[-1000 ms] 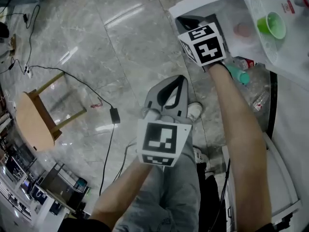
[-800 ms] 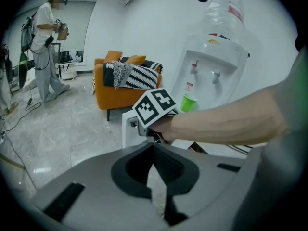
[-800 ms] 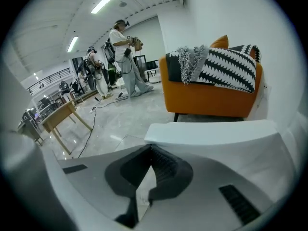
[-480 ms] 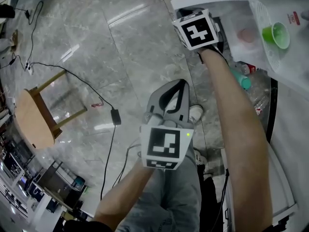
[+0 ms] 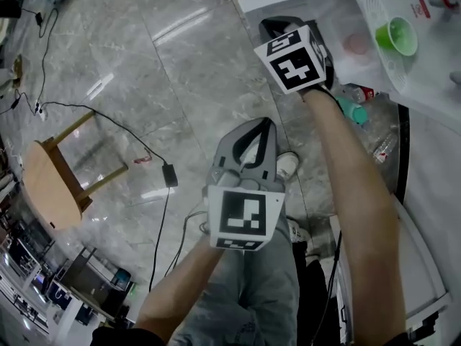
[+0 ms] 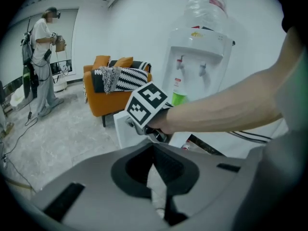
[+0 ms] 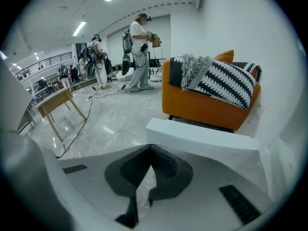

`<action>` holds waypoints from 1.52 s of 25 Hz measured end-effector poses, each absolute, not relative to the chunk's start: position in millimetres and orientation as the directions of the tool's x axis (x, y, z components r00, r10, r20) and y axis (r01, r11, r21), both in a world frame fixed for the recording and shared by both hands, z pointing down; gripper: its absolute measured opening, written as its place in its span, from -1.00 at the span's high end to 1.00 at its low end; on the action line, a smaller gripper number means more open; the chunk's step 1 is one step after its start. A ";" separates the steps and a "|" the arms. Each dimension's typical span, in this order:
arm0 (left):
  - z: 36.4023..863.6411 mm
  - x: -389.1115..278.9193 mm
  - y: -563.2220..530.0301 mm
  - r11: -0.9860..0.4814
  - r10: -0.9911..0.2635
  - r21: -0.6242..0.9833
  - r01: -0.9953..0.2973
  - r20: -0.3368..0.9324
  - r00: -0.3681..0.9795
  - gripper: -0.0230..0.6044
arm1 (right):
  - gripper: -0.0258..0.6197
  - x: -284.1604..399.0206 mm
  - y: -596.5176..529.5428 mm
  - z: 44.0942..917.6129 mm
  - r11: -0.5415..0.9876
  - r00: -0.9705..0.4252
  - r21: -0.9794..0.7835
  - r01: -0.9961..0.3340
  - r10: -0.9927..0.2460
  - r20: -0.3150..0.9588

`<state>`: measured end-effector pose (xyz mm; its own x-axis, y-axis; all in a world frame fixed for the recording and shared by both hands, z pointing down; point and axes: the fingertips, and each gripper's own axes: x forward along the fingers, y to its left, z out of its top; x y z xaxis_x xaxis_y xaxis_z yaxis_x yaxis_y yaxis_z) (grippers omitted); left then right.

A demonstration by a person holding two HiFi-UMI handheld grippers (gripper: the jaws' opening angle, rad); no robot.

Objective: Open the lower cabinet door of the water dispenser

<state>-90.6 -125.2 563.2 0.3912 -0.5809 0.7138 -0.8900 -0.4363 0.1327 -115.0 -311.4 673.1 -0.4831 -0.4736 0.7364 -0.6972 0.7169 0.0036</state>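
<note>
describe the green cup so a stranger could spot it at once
Find the white water dispenser at the head view's upper right edge. On its slotted drip tray stands the green cup, open end up. It's the only bright green thing; the bottles nearby are clear or teal.

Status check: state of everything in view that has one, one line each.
door: open, swung out from the dispenser
right gripper: shut, empty, near the door's top edge
left gripper: shut, empty
cup: upright, on the dispenser
water bottle: inverted on top of the dispenser
stool: upright
</note>
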 end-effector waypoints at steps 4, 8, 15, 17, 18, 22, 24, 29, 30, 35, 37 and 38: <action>559.3 -86.7 -119.4 -0.452 -0.573 0.131 -0.882 0.715 0.400 0.89 | 0.89 -98.2 -289.2 657.4 0.706 -0.508 -0.023 -0.708 -0.486 0.711; 555.9 -80.4 -113.0 -0.462 -0.563 0.138 -0.876 0.717 0.410 0.89 | 0.89 -80.5 -264.9 647.7 0.711 -0.511 -0.020 -0.703 -0.485 0.709; 558.1 -66.5 -98.5 -0.506 -0.530 0.122 -0.854 0.737 0.419 0.89 | 0.89 -52.0 -221.5 609.2 0.697 -0.490 0.070 -0.714 -0.568 0.661; 558.3 -59.5 -96.4 -0.508 -0.526 0.126 -0.852 0.739 0.422 0.89 | 0.89 -44.3 -206.9 603.7 0.697 -0.489 0.073 -0.713 -0.570 0.661; 557.0 -54.9 -96.0 -0.511 -0.525 0.130 -0.850 0.735 0.429 0.89 | 0.89 -38.3 -201.1 599.2 0.692 -0.484 0.077 -0.718 -0.575 0.659; 545.5 -48.3 -91.1 -0.526 -0.523 0.134 -0.839 0.727 0.444 0.89 | 0.89 -23.8 -175.3 572.8 0.637 -0.472 0.046 -0.770 -0.615 0.631; 540.3 -43.0 -90.2 -0.531 -0.522 0.138 -0.836 0.724 0.451 0.89 | 0.89 -17.0 -161.5 561.1 0.614 -0.471 0.024 -0.789 -0.629 0.618; 524.6 -22.0 -86.3 -0.554 -0.520 0.150 -0.819 0.706 0.481 0.89 | 0.89 8.5 -129.8 528.0 0.527 -0.445 -0.032 -0.849 -0.680 0.583; 520.4 -17.6 -84.8 -0.560 -0.518 0.155 -0.814 0.701 0.490 0.89 | 0.89 14.0 -122.9 520.6 0.500 -0.432 -0.046 -0.865 -0.694 0.575; 499.2 4.4 -78.6 -0.587 -0.513 0.166 -0.793 0.681 0.523 0.89 | 0.89 38.3 -94.0 486.4 0.382 -0.376 -0.106 -0.918 -0.754 0.539; 490.2 15.1 -75.3 -0.593 -0.514 0.176 -0.786 0.669 0.537 0.89 | 0.89 50.1 -88.1 472.8 0.349 -0.357 -0.119 -0.930 -0.775 0.522; 485.1 19.0 -73.2 -0.596 -0.513 0.182 -0.782 0.663 0.545 0.89 | 0.89 54.9 -85.9 466.0 0.333 -0.347 -0.124 -0.935 -0.783 0.515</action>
<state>19.0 -73.2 485.1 0.5453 -0.5131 0.6629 -0.7820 -0.5963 0.1816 54.9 -85.9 466.0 -0.3475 -0.7835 0.5152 -0.9347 0.3332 -0.1237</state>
